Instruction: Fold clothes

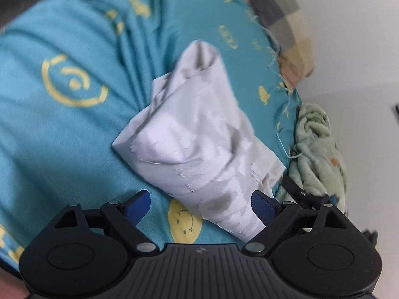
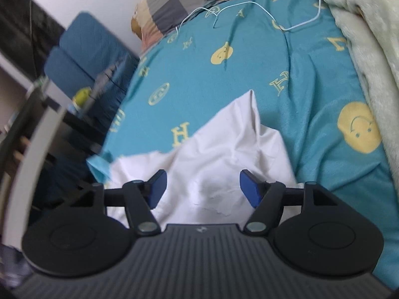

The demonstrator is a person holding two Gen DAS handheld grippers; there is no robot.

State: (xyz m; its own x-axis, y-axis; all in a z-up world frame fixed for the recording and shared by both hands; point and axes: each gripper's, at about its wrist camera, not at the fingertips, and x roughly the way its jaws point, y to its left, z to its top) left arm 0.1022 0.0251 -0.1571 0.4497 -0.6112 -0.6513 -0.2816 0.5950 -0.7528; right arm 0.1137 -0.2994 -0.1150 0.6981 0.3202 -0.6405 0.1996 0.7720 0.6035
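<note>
A crumpled white garment lies bunched in a rough bundle on the teal bedsheet. My left gripper hovers over its near end with jaws wide apart; the cloth's end lies between the blue pads, close to the right one, and is not pinched. In the right wrist view the same white garment spreads under my right gripper, which stands open above it, its blue pads apart with only loose cloth below them.
The teal sheet carries yellow smiley and letter prints. A plaid pillow lies at the head. A pale green fleece blanket runs along one side. White thread trails on the sheet. A blue chair and dark furniture stand beside the bed.
</note>
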